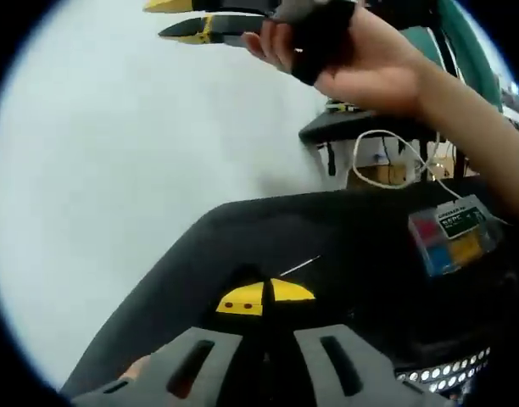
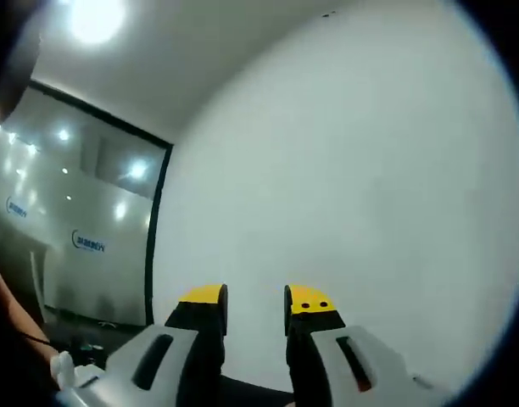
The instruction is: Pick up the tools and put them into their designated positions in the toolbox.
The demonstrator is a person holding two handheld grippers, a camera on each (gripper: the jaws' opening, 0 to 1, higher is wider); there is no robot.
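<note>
My left gripper (image 1: 265, 298) is at the bottom of the left gripper view. Its yellow tips are pressed together, shut, over a black padded surface (image 1: 344, 246). A thin bright sliver (image 1: 298, 266) lies on that surface just past the tips; I cannot tell what it is. At the top of this view a person's hand (image 1: 361, 59) holds my right gripper (image 1: 176, 19), its yellow-black jaws apart. In the right gripper view the right gripper (image 2: 255, 303) stands open with nothing between its fingers and faces a plain white wall (image 2: 353, 170).
A small clear box (image 1: 453, 235) with coloured compartments rests on the right of the black surface. A white cable (image 1: 395, 157) loops behind it near a dark desk edge (image 1: 353, 127). A glass partition (image 2: 81, 220) reflecting ceiling lights is at the left.
</note>
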